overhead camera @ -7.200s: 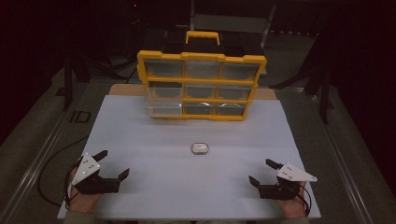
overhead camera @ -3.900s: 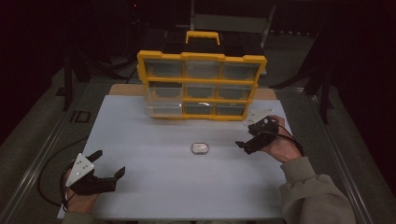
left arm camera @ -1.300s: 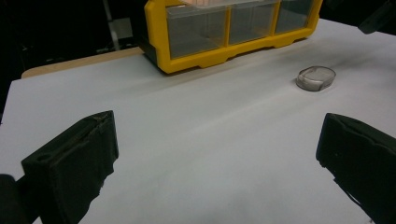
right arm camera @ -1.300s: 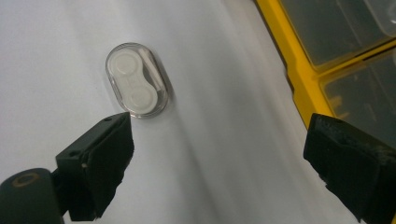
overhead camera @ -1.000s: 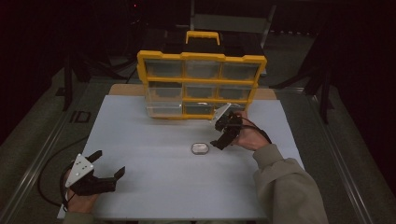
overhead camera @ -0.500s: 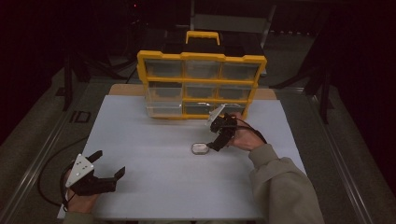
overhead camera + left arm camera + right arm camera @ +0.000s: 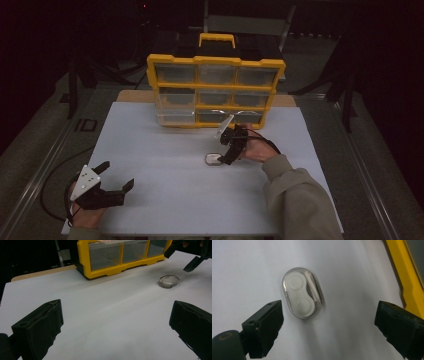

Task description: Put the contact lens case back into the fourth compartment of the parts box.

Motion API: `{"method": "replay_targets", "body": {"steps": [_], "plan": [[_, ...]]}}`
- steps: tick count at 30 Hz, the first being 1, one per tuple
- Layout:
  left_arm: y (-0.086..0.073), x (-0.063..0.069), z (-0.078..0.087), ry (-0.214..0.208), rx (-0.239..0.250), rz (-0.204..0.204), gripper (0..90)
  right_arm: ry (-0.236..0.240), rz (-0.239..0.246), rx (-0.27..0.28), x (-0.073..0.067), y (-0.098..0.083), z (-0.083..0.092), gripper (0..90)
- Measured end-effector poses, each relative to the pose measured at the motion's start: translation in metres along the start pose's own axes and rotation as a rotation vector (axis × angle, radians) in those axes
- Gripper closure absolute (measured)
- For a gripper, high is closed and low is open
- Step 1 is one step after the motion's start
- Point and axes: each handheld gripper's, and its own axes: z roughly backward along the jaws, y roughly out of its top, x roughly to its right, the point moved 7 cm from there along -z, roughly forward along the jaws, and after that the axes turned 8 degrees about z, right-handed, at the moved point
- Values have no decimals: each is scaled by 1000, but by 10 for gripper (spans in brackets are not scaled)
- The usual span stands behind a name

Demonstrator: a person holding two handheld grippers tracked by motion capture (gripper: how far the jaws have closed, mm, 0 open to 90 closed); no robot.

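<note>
Contact lens case (image 7: pixel 302 293) on table (image 7: pixel 165 200), right hand-held gripper (image 7: pixel 329 327) wide open, empty above it; slick shell may squirt out.

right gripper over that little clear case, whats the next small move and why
Probably lower the right gripper a bit farther and forward so the jaws straddle the case, then close. In the right gripper view the jaws stand wide open and the case lies flat on the table, just ahead of them and nearer the left jaw, not yet between them. The left gripper rests open, far off.
</note>
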Motion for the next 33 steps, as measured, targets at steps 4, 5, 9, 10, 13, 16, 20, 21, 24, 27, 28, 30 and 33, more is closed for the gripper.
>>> {"method": "replay_targets", "body": {"steps": [4, 5, 9, 10, 13, 16, 20, 21, 24, 27, 28, 30, 33], "plan": [[0, 0, 0, -1, 0, 0, 0, 4, 5, -2, -2, 2, -3, 77], [0, 0, 0, -1, 0, 0, 0, 5, 2, -4, -3, 3, -4, 77], [0, 0, 0, -2, 4, 1, 0, 13, 21, -10, -3, 3, -7, 77], [0, 0, 0, -2, 4, 1, 0, 15, 21, -10, -3, 3, -7, 77], [0, 0, 0, -3, 4, 1, 0, 13, 52, -30, -2, 2, -9, 77], [0, 0, 0, -3, 5, 1, 0, 24, 50, -42, -4, 2, -12, 77], [0, 0, 1, -2, 6, 2, 0, 28, 52, -48, -5, 2, -14, 78], [0, 0, 0, -2, 5, 1, 0, 31, 56, -52, -5, 1, -16, 78], [0, 0, 0, -3, 5, 1, 0, 39, 72, -58, -6, 1, -18, 86], [0, 0, 0, -3, 5, 2, 0, 51, 66, -63, -8, 1, -19, 87], [0, 0, 0, -3, 5, 2, 0, 51, 66, -63, -8, 1, -19, 87], [0, 1, 0, -4, 5, 2, 0, 56, 78, -67, -7, 1, -21, 101], [0, 1, 0, -4, 4, 1, 0, 59, 78, -65, -8, 1, -22, 103]]}}
